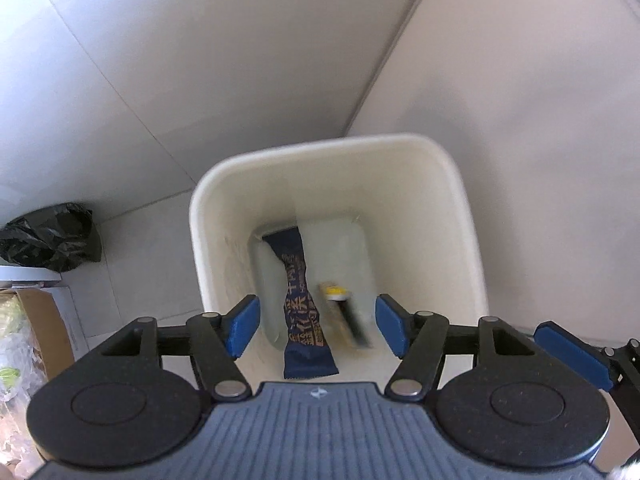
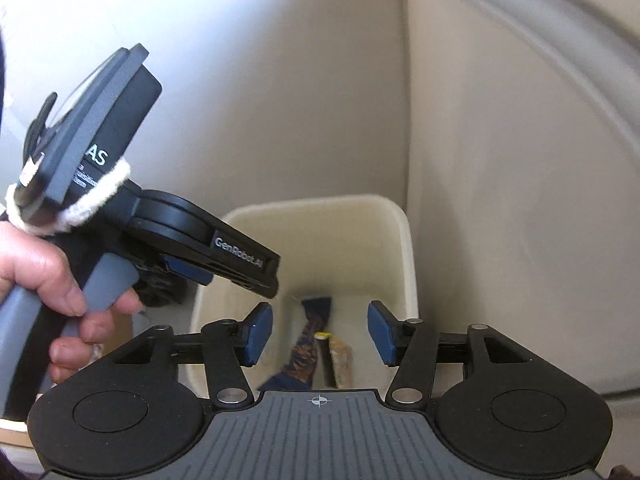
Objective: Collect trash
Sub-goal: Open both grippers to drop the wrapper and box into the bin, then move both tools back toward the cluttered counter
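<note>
1. Cream plastic fills the middle of the left wrist view: a square-mouthed waste bin [image 1: 452, 200] stands against the corner of pale walls, seen from almost straight above.
2. The left gripper [image 1: 316, 326] hangs over the bin's mouth with its blue pads [image 1: 242, 326] spread well apart and nothing between them.
3. Down in the bin, seen through that gap, lies a dark blue wrapper [image 1: 304, 312] with gold lettering, stretched lengthwise along the floor of the bin; it is clear of both pads.
4. Just to the right of the wrapper is a smaller piece with a yellow end [image 1: 340, 304]; it is blurred and I cannot tell what it is.
5. At the right edge one blue pad of the right gripper [image 1: 572, 356] pokes into view, beside the bin's rim.
6. On the floor to the left sit a crumpled black bag [image 1: 52, 240] and a cardboard box [image 1: 36, 328].
7. In the right wrist view, the right gripper [image 2: 320, 334] also stands over the same bin [image 2: 404, 240], jaws apart and empty.
8. The blue wrapper [image 2: 308, 344] lies on the bin floor below the gap, with the yellow-tipped piece [image 2: 326, 344] just right of it.
9. A person's left hand [image 2: 60, 280] grips the grey handle of the left gripper [image 2: 256, 276], whose tip reaches over the bin's left rim.
</note>
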A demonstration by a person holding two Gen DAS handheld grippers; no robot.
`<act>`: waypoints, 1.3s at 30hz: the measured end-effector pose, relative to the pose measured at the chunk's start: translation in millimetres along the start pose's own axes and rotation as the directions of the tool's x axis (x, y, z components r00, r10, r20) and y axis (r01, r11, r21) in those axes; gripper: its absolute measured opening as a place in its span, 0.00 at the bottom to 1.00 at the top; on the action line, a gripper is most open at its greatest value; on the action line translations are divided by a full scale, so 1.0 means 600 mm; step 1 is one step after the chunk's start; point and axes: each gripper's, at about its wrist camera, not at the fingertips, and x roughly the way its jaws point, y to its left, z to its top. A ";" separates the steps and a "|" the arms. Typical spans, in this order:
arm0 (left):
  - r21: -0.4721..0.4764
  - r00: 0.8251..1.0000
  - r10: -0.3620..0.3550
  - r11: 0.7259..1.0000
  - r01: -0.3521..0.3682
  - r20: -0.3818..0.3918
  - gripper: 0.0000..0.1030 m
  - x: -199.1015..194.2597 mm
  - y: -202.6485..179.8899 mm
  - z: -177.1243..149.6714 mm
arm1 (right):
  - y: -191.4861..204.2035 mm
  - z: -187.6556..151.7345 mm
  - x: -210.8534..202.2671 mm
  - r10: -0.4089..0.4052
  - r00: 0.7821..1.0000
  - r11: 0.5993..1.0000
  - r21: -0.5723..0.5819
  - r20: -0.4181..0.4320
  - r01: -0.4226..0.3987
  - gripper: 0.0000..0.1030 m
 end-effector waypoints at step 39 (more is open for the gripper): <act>-0.038 0.920 0.017 0.999 -0.002 0.392 0.99 -0.333 -0.108 0.006 | -0.088 0.098 -0.406 -0.012 0.924 0.976 -0.196 0.381 0.094 0.92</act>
